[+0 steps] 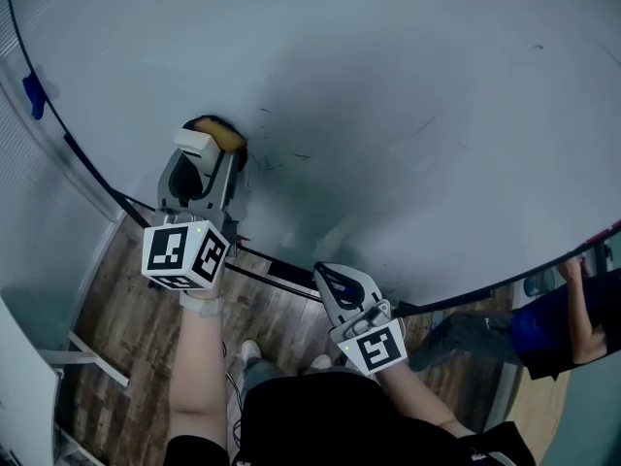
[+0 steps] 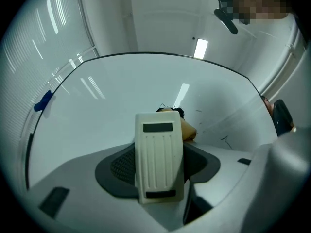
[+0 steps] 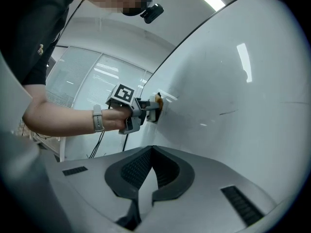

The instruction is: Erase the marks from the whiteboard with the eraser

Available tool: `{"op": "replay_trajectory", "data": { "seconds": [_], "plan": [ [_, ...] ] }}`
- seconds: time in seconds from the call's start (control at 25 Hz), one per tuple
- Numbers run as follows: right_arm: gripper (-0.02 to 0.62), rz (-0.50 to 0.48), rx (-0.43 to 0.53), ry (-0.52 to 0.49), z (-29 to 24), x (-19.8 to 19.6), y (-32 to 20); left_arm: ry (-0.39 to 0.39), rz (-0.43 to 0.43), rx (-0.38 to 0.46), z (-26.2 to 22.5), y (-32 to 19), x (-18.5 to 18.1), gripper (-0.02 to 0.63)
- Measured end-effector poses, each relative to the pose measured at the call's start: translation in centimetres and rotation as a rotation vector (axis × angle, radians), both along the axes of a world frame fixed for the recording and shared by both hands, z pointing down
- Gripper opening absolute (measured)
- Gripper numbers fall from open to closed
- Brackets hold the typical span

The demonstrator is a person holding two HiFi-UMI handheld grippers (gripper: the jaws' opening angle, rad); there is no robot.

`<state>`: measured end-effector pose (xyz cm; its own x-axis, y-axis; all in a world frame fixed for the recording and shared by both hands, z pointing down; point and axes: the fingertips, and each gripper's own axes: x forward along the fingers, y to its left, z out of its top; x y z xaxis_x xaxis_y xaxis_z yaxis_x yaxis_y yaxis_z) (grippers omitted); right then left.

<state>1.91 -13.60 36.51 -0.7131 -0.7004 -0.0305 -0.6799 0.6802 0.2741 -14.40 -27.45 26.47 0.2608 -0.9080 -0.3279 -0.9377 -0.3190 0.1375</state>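
Two grippers are in view, and only one is working. The left gripper [image 1: 202, 175] has its jaws clamped on the eraser [image 2: 159, 159], one to each long side of the cream body, and holds it against the lower left part of the whiteboard [image 1: 408, 76]. The right gripper [image 3: 151, 165] has its jaws pressed together on nothing and hangs low, off the board face. Judged from its look, the eraser is light. It has a stiff ribbed plastic shell that should not yield to the jaws, backed by a soft tan felt pad [image 2: 189, 131] that will compress against the board. The smooth shell could slip or twist under sideways drag, so the present hold across the flanks, with the pad left free, appears the correct one. The shell is off-white with a dark inset strip at each end. The felt is blackened along its visible edge, so it may smear ink as well as lift it. On the board, short dark marks [image 1: 281, 153] lie just beside the eraser, a faint stroke [image 1: 423, 127] sits further right, and a grey smudged haze surrounds the contact area. A small blue item [image 1: 34, 95] sits at the board's left edge; what it is cannot be determined.
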Motion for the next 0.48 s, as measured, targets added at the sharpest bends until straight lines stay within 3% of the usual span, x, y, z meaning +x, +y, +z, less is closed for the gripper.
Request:
{"op": "replay_trajectory", "data": {
  "seconds": [0.16,0.48],
  "plan": [
    [0.026,-0.007,-0.013,0.014,0.5,-0.4,-0.4,0.051,-0.013,-0.048,1.4,-0.8,-2.2,0.267],
    [0.026,-0.014,-0.016,0.009,0.6,0.8,-0.1,0.113,-0.069,-0.046,1.6,0.0,-0.8,0.261]
  ]
}}
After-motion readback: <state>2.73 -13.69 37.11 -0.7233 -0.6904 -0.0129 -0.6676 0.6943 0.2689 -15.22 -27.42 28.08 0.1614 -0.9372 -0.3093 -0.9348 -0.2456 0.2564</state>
